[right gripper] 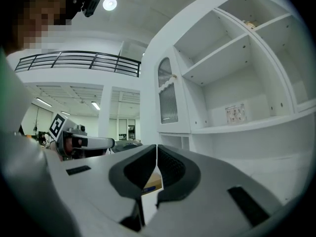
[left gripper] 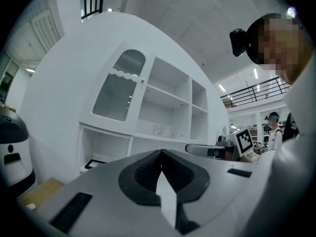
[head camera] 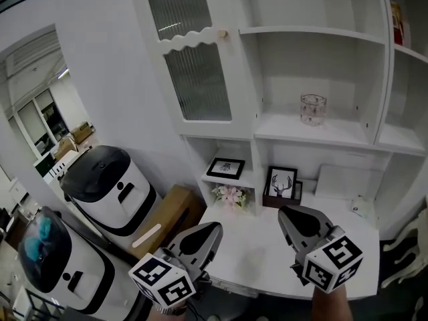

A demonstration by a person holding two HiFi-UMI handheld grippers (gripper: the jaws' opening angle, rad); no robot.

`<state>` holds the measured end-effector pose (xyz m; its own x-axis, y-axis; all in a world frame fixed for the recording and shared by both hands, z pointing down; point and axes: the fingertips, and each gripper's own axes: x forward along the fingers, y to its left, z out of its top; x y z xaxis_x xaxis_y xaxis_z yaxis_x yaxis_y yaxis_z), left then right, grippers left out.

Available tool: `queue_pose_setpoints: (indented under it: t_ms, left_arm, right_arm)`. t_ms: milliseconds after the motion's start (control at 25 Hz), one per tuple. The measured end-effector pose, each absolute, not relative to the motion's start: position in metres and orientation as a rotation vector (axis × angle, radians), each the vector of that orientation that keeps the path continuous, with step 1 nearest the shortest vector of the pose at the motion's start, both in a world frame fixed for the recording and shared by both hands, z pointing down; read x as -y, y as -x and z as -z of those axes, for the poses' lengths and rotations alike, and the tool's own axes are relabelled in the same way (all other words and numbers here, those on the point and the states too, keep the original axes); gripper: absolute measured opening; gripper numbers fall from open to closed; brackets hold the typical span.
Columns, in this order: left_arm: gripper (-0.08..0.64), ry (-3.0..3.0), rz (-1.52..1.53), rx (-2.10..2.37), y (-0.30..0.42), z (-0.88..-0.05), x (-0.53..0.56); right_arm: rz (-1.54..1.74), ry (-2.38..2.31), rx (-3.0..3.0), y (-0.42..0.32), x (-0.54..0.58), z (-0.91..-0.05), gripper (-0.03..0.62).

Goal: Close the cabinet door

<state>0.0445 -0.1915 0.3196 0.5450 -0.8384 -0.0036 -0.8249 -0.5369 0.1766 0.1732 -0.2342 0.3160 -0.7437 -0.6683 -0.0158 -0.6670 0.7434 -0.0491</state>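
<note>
**Both grippers empty and clenched, the door waits open**

The cabinet door [head camera: 194, 59], with ribbed glass and a wavy white trim, stands open at the upper left of the white cabinet [head camera: 314, 32]. It is swung out from the front, so the shelves beside it are uncovered. On its free edge sits a small knob [head camera: 222, 34], which is probably the place to push or take hold.

The left gripper [head camera: 212, 231] and the right gripper [head camera: 285, 216] are both low in front of the person, over the table [head camera: 261, 259] and well below the door. Neither one touches it. In each gripper view the jaws are pressed together with nothing between them. I think they are held clenched on purpose: a door like this needs only a push on its panel or edge, and a closed tip pushes more firmly than two spread jaws.

Both grippers point level toward the cabinet, side by side and apart. The left one is nearer to the door's side, so to me it seems the natural one for the push, but I cannot say which will do it.

A drinking glass [head camera: 313, 109] stands on the middle shelf [head camera: 348, 134], to the right of the door's opening. From where it stands, I judge that the closing door should not meet it. The closing itself is not yet begun.
</note>
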Motion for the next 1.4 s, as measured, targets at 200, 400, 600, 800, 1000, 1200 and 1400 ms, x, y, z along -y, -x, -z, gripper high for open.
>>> queue_pose_setpoints:
  t_ms: [200,400,600,800,1000,1200,1400]
  left_arm:
    - [0.006,-2.631,0.156,1.44,-0.026,-0.314,0.172]
    - [0.006,-2.666,0.159,1.394,0.002,-0.31,0.152]
    - [0.006,-2.682,0.181,1.356,0.044,-0.307,0.129]
    - [0.006,-2.705,0.214,1.293,0.075,-0.307,0.102]
    - [0.006,-2.725,0.219,1.219,0.093,-0.313,0.076]
    - [0.006,-2.74,0.215,1.154,0.107,-0.322,0.054]
    - [0.006,-2.746,0.209,1.106,0.121,-0.329,0.037]
  right_arm:
    - [0.055,1.143,-2.893,-0.162,0.215,-0.318,0.008]
    - [0.043,1.222,-2.851,-0.14,0.188,-0.314,0.008]
    - [0.036,1.311,-2.828,-0.105,0.157,-0.314,0.005]
    - [0.029,1.398,-2.807,-0.079,0.12,-0.316,0.005]
    - [0.02,1.483,-2.773,-0.064,0.085,-0.317,0.005]
    - [0.026,1.551,-2.746,-0.052,0.054,-0.324,0.005]
    - [0.034,1.604,-2.716,-0.04,0.031,-0.331,0.005]
